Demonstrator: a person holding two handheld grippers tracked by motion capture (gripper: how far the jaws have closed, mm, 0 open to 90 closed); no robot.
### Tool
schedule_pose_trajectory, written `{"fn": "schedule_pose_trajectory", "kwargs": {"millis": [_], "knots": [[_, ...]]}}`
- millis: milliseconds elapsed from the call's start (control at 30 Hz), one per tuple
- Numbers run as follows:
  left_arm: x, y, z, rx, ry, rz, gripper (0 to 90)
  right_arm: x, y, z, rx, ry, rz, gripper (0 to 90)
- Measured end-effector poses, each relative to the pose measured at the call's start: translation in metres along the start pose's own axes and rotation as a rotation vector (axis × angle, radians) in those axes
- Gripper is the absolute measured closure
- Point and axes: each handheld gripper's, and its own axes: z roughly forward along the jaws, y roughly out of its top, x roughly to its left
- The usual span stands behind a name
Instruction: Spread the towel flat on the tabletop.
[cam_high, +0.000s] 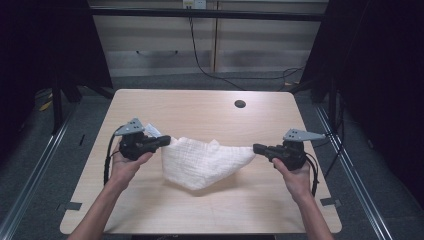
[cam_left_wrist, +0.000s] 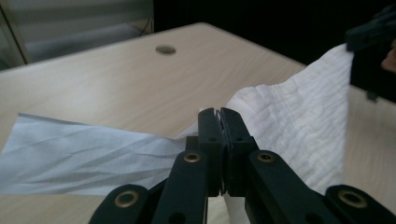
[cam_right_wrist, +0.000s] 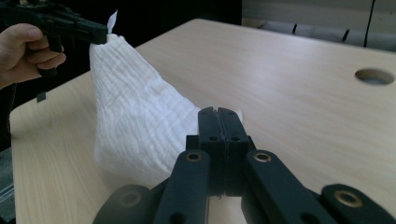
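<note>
Item 1: white crinkled cloth (cam_high: 202, 161). A soft, finely ribbed fabric, held up by two of its corners over the middle of the table and stretched between the two grippers. The upper edge runs nearly level from one gripper to the other; the body sags beneath it into a rounded point whose lowest part rests on or just above the tabletop, which of the two cannot be told. A long white label tag (cam_left_wrist: 88, 156) hangs from the cloth at the left gripper's corner, smooth and creased, and trails out to the side in the left gripper view.

Item 2: left gripper (cam_high: 166, 141). Black, two jaws, carried in the person's left hand (cam_high: 125, 162). Jaws pressed together on the cloth's corner, with a sliver of white fabric visible at the tips in its own view.

Item 3: right gripper (cam_high: 256, 148). Black, carried in the person's right hand (cam_high: 295, 172). Jaws clamped tight on the opposite corner, a little white fabric showing just past the tips.

Item 4: table (cam_high: 200, 210). Pale wood-grain top with rounded corners and a round cable hole (cam_high: 240, 104) near the far edge, well apart from the cloth.
</note>
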Motion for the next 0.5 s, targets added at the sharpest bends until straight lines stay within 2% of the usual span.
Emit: {"fn": "schedule_pose_trajectory", "kwargs": {"millis": [167,267,433,500], "knots": [[-0.001,0.018,-0.017,-0.054,0.023,0.02,88.3,0.006,0.027,-0.015,-0.067,-0.001,-0.04,89.7],[0.0,0.033,-0.024,-0.087,0.037,0.028,88.3,0.01,0.043,-0.018,-0.084,-0.001,-0.068,89.7],[0.0,0.066,-0.037,-0.18,0.056,0.024,88.3,0.011,0.075,-0.022,-0.114,-0.013,-0.098,89.7],[-0.002,0.077,-0.04,-0.222,0.051,0.023,88.3,0.011,0.085,-0.024,-0.123,-0.013,-0.101,89.7]]}}
